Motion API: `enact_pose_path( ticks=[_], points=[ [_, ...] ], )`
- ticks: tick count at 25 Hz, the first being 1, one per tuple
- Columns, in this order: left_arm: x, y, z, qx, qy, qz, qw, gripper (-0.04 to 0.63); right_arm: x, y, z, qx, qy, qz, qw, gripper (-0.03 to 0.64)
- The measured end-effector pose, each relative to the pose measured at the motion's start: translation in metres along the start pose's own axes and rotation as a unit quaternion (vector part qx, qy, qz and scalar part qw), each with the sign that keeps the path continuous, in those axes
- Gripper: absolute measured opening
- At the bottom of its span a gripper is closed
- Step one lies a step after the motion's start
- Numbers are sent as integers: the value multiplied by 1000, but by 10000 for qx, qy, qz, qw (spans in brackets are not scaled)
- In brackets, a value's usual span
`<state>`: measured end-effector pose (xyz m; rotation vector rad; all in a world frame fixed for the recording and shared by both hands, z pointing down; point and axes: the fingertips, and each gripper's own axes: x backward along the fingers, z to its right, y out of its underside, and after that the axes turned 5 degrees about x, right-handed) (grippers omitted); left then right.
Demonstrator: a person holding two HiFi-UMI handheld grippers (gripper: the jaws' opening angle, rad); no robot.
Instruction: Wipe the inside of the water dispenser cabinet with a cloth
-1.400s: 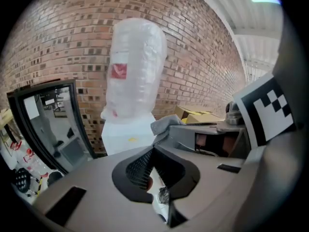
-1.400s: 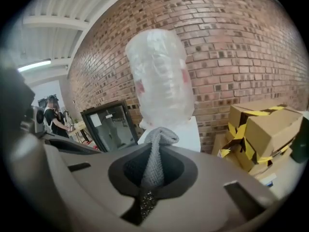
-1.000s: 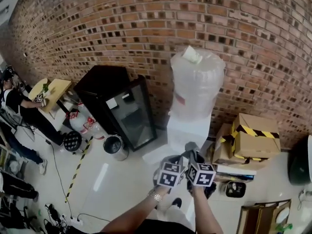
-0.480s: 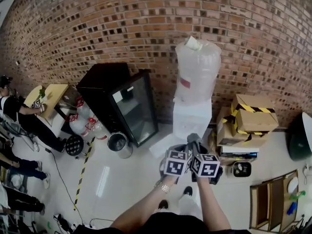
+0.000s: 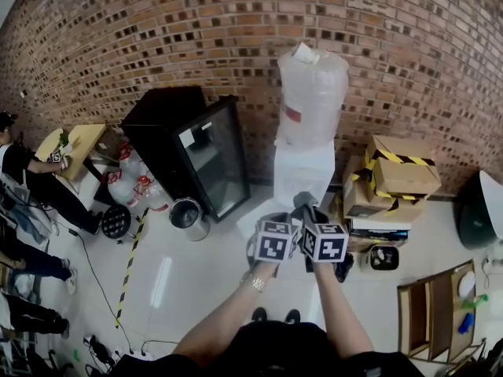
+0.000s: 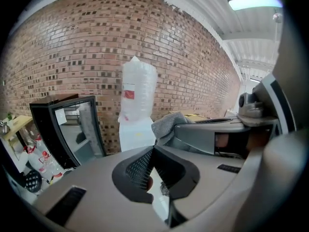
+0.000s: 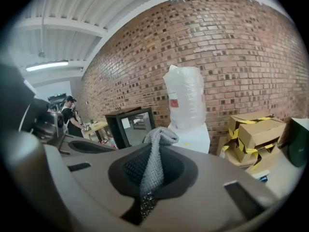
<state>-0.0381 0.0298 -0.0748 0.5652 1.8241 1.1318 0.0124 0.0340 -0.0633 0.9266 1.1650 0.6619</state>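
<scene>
The person is standing near the water dispenser, the right gripper clamping the grey cloth and the left gripper closed on nothing, likely still approaching; next comes stepping closer and opening the lower cabinet.

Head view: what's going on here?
A person stands facing the white water dispenser by the brick wall, a gripper in each hand. The right gripper is shut on a grey cloth, which sticks out past its tips. The left gripper is shut and empty. Both are held close together, short of the dispenser. Wiping has not begun.
</scene>
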Motion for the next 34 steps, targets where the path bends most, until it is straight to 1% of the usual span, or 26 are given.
enact_pose_path(
  ticks=[4,8,15,24,34],
  points=[
    [-9,-5,8,50,-13,31,10000,2,3,3,11,-17,-80,-117,9999,14],
    [-15,-3,14,57,-23,-67,10000,2,3,5,18,14,-118,-230,9997,14],
    [-16,-3,24,16,12,-97,10000,2,10,1,21,-22,-125,-137,9998,14],
    [-13,5,32,-1,86,-113,9999,2,14,7,18,-79,-202,-132,9997,14],
    [-6,-1,35,-8,124,26,9999,2,21,4,10,-62,-311,-64,9995,14]
  ],
)
